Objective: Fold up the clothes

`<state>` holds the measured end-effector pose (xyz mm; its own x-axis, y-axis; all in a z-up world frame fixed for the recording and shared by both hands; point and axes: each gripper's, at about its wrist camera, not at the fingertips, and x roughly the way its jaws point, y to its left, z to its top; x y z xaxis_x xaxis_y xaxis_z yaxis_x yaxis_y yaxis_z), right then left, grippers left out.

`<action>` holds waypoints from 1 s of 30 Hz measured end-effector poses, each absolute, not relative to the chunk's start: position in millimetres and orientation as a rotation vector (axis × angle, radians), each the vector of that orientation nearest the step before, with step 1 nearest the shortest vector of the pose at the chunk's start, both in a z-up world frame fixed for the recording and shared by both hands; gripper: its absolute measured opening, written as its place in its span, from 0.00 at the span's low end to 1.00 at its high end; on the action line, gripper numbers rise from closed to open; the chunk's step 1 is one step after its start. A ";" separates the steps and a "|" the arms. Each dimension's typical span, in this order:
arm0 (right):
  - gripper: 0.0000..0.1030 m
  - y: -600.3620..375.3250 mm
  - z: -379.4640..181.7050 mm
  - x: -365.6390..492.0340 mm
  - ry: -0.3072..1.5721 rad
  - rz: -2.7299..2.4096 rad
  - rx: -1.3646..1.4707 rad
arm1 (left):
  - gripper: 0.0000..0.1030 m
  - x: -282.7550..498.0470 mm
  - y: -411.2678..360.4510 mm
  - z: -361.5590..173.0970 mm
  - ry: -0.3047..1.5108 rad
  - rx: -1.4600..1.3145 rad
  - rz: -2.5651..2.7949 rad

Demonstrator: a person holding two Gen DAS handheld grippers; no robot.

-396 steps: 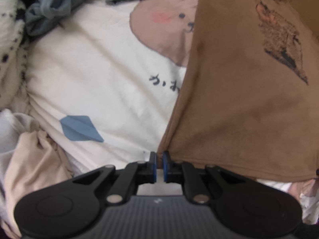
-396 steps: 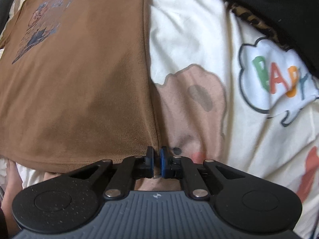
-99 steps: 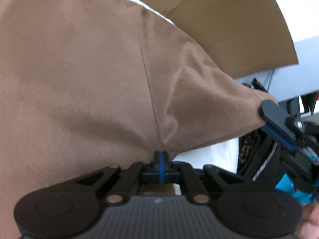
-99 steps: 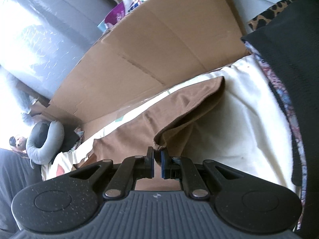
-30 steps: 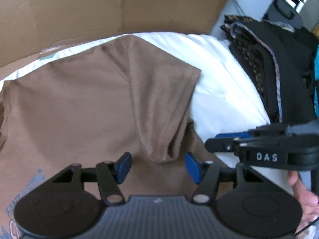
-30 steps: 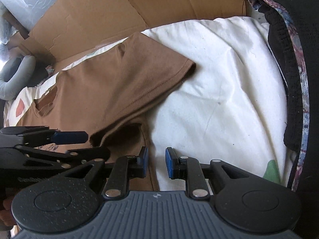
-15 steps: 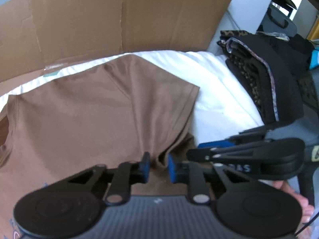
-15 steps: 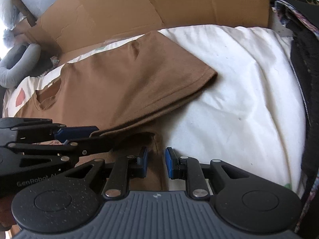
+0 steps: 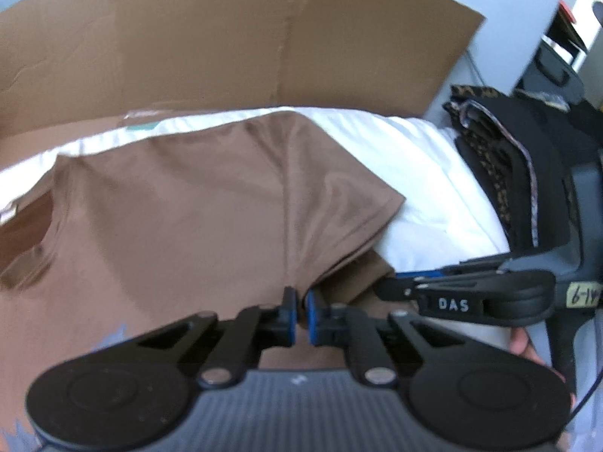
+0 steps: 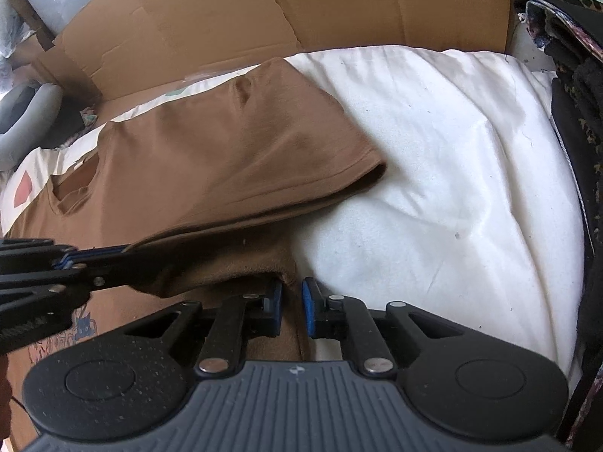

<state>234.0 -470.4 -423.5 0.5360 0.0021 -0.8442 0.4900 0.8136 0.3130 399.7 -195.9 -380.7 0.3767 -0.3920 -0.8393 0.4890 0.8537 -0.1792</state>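
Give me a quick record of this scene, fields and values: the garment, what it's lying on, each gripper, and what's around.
garment: brown T-shirt, spread flat, one sleeve folded over the body
surface: white bedding
left gripper: shut on the T-shirt's sleeve edge
right gripper: slightly open, at the shirt's side edge
behind: cardboard sheet
right side: dark clothes pile

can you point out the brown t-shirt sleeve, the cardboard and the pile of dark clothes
brown t-shirt sleeve (image 10: 301, 143), right wrist view, flat middle of the sleeve
cardboard (image 9: 188, 49), left wrist view, bare upright panel
pile of dark clothes (image 9: 505, 165), left wrist view, black folded edge
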 end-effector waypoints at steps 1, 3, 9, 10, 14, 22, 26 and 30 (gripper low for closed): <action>0.15 -470.3 -423.6 234.2 0.973 -0.311 0.567 | 0.06 400.5 -192.4 -381.4 1.051 0.091 -0.555; 0.14 -469.8 -423.9 233.7 0.973 -0.315 0.567 | 0.06 402.8 -186.2 -384.9 1.076 0.064 -0.533; 0.14 -476.1 -427.0 229.6 0.964 -0.319 0.636 | 0.05 407.1 -171.7 -396.6 1.147 -0.012 -0.478; 0.14 -477.4 -427.6 228.8 0.962 -0.320 0.650 | 0.05 407.5 -169.3 -398.9 1.161 -0.025 -0.468; 0.14 -482.3 -430.4 225.9 0.953 -0.325 0.706 | 0.02 408.6 -161.1 -406.8 1.216 -0.077 -0.423; 0.14 -483.8 -431.4 223.5 0.953 -0.333 0.759 | 0.06 405.5 -162.0 -397.0 1.214 -0.038 -0.453; 0.15 -484.8 -427.8 220.9 0.951 -0.338 0.796 | 0.18 405.8 -175.6 -375.5 1.174 -0.022 -0.504; 0.15 -481.8 -420.7 212.9 0.934 -0.341 0.784 | 0.28 406.6 -199.1 -362.1 1.130 0.025 -0.553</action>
<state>212.9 -481.8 -420.7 0.5681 0.0632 -0.8206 0.5767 0.6807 0.4517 406.6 -199.1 -362.1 0.3076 -0.4059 -0.8606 0.4301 0.8661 -0.2547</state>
